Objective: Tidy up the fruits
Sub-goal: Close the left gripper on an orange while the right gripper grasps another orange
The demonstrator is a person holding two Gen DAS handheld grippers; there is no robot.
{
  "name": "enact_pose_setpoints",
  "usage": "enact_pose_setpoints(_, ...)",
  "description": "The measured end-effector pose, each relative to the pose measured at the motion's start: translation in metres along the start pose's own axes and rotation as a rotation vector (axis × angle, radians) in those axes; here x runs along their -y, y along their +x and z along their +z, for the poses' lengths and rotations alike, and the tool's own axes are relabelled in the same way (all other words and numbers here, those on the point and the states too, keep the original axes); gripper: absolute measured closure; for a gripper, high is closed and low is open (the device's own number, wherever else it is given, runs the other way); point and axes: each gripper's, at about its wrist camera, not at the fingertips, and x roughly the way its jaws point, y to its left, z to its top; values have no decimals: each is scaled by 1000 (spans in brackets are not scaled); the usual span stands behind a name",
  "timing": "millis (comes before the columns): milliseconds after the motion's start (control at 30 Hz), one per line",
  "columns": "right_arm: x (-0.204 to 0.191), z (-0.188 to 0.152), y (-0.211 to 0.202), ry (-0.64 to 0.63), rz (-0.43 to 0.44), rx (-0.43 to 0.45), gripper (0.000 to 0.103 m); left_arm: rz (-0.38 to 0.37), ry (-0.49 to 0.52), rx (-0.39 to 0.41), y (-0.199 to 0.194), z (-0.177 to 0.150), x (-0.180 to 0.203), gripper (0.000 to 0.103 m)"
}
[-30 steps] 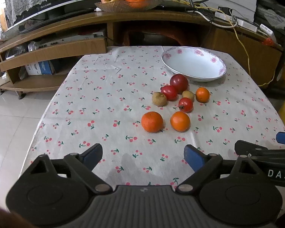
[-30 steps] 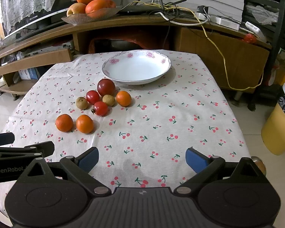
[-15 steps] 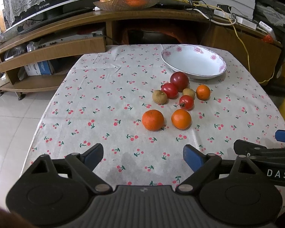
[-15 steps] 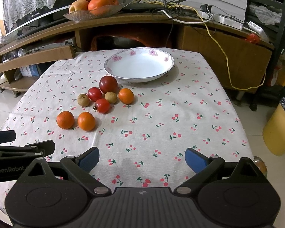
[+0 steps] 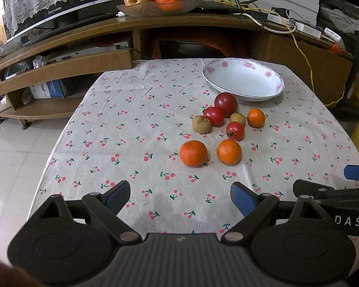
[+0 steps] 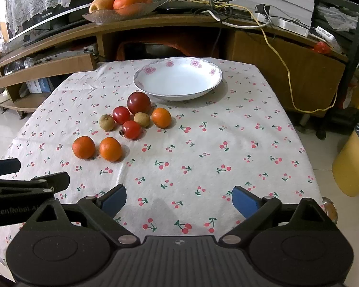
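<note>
White bowl (image 5: pixel 243 79) behind clustered fruits (image 5: pixel 223 125) on cherry-print tablecloth (image 5: pixel 136 129).

Curved wooden TV stand (image 5: pixel 155 27) spans back wall; lace-draped television (image 5: pixel 47 7) at its left end, tangled cables (image 6: pixel 263 21) right, pale tiled floor (image 5: pixel 14 153) below, yellow bin (image 6: pixel 351 167) rightward.

Fruits (image 5: pixel 217 129) lie before bowl (image 5: pixel 243 79) on table (image 5: pixel 131 124).
</note>
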Motion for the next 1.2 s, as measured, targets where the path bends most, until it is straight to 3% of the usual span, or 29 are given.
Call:
enact_pose_setpoints(367, -1, 2, 4, -4, 8, -13, 13, -36, -15, 19, 0, 0, -7, 7)
enact_pose_setpoints(500, -5, 8, 6, -30, 28, -12, 19, -34, 8, 39, -1, 3, -8, 7)
enact_pose_setpoints(900, -29, 35, 35, -154, 182, -22, 33, -17, 90, 65, 5, 6, -20, 11)
enact_pose_setpoints(1067, -40, 44, 59, -200, 251, -61, 36, -27, 75, 40, 15, 8, -29, 12)
enact_pose_setpoints(1200, -48, 49, 77, -227, 303, -103, 52, -30, 87, 28, 22, 8, -30, 12)
